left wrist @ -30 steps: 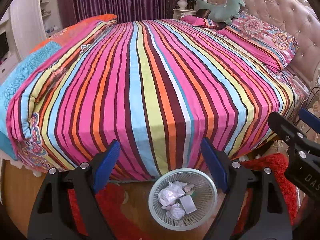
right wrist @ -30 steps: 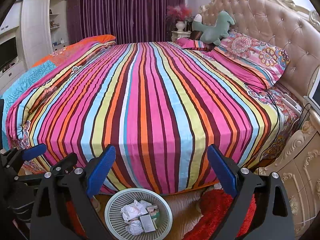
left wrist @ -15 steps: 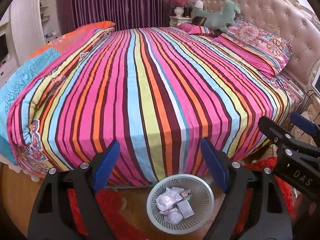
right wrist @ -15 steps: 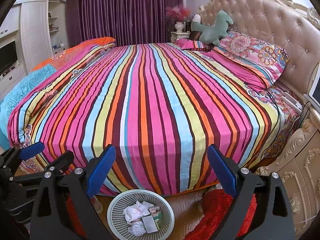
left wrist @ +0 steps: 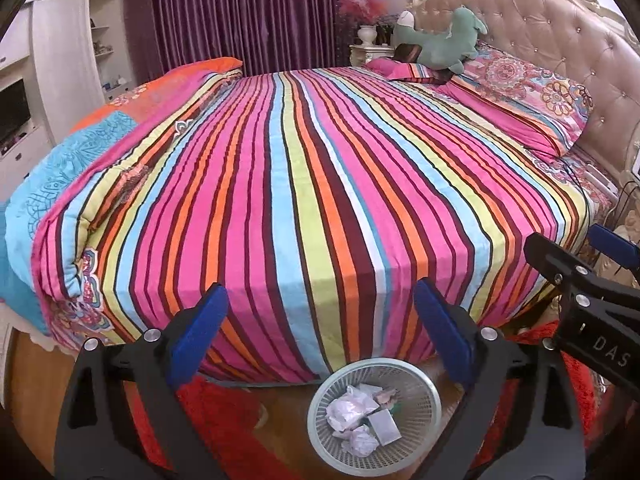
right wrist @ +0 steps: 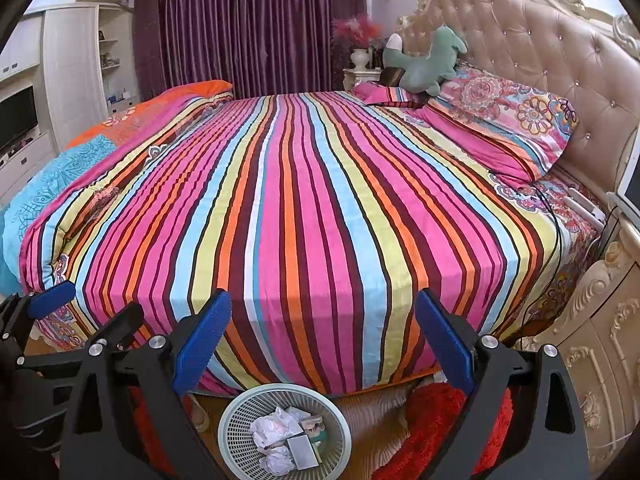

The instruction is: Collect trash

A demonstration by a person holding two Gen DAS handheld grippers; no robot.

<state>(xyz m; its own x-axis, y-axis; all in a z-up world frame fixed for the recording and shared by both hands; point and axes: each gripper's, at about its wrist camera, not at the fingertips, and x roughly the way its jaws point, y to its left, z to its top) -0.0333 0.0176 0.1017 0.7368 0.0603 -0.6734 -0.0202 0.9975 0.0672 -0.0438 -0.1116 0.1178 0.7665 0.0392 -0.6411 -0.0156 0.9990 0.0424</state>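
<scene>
Both views have tilted up the bed (left wrist: 312,184) since earlier; your left tool (left wrist: 320,332), just opening, and right tool (right wrist: 324,340) are spread, empty. Collected trash (left wrist: 360,420) sits in the basket (left wrist: 424,396) on the floor, below and between both tools.

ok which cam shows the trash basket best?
Left wrist: the whole basket shows between the open fingers, rim complete, crumpled paper inside. Right wrist shows the same basket cut off by the frame's bottom edge.

Rainbow-striped bedspread (left wrist: 320,200), white basket (left wrist: 420,400)
</scene>
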